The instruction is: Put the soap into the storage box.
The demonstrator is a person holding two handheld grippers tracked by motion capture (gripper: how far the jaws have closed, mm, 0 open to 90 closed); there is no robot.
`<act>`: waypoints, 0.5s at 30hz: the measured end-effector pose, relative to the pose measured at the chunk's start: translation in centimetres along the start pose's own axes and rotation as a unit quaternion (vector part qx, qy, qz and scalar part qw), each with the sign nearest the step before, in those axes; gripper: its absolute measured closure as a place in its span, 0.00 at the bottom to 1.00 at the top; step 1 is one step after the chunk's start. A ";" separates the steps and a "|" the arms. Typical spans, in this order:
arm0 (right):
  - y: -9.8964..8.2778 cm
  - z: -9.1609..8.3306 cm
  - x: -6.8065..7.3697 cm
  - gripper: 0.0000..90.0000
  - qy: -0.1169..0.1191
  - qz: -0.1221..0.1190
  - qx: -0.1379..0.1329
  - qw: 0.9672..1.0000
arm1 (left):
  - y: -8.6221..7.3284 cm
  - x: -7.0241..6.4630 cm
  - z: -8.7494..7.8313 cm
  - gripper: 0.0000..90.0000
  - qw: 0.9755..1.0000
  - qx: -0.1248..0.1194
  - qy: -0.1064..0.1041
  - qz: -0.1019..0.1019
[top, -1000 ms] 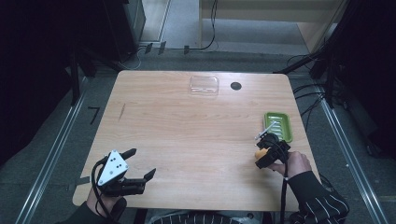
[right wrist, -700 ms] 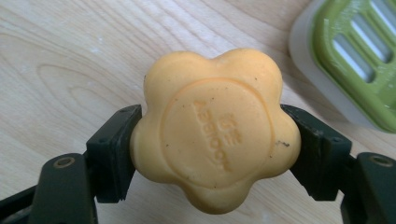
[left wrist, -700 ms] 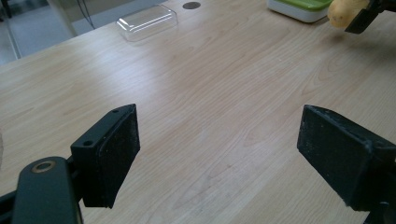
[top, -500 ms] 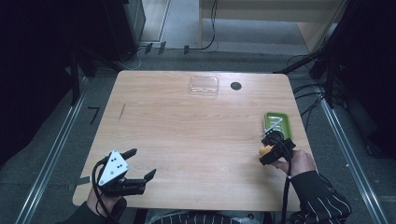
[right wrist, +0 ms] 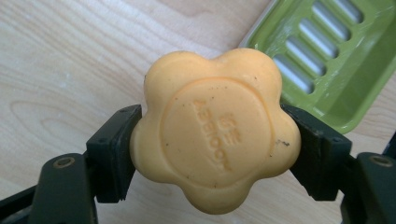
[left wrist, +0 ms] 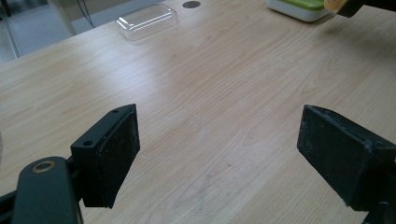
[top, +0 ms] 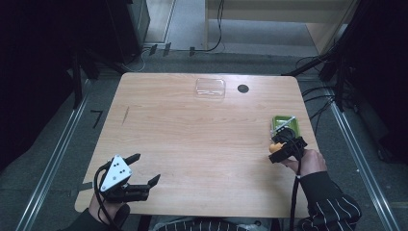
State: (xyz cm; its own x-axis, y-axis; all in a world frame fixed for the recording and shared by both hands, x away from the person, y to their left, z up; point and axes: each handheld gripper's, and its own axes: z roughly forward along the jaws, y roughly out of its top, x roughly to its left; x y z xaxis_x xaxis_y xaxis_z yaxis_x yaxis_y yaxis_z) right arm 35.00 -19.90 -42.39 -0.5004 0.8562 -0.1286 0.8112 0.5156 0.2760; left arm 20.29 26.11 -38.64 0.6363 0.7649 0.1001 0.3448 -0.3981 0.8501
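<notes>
Pinching the soap [right wrist: 215, 135] edge-on, the right tongs [top: 284, 147] hold it just beside the dish [right wrist: 336, 60], likely for placing; left tongs [left wrist: 233, 158] rest spread at the table's [top: 192, 130] near-left.

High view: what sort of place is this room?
Probably a lab or recording workspace, not a home: a bare light wooden table stands on grey floor between metal floor rails, with black cables trailing behind, and a person holds a black hand-held gripper.

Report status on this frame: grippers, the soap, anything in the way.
Left gripper open, idle at near table edge. Right gripper shut on orange flower-shaped soap, held beside green soap dish. Clear lid at far edge, well apart. Nothing blocking.
</notes>
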 end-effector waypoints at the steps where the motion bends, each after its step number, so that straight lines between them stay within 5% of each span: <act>1: 0.1 0.0 -0.1 0.29 0.000 0.002 0.000 1.000 | 0.0 0.0 0.0 0.15 1.000 0.000 0.000 0.000; 15: 1.0 -0.2 -1.1 0.29 -0.013 0.021 -0.023 0.999 | 0.0 0.0 0.0 0.15 1.000 0.001 -0.001 0.000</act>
State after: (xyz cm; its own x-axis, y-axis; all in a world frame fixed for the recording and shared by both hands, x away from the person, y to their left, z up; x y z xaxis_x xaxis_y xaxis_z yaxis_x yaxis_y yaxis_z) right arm 36.26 -20.33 -41.83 -0.4580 0.8779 -0.1398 0.8161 0.4776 0.3253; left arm 20.32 26.09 -38.64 0.6378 0.7638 0.0994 0.3461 -0.3995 0.8489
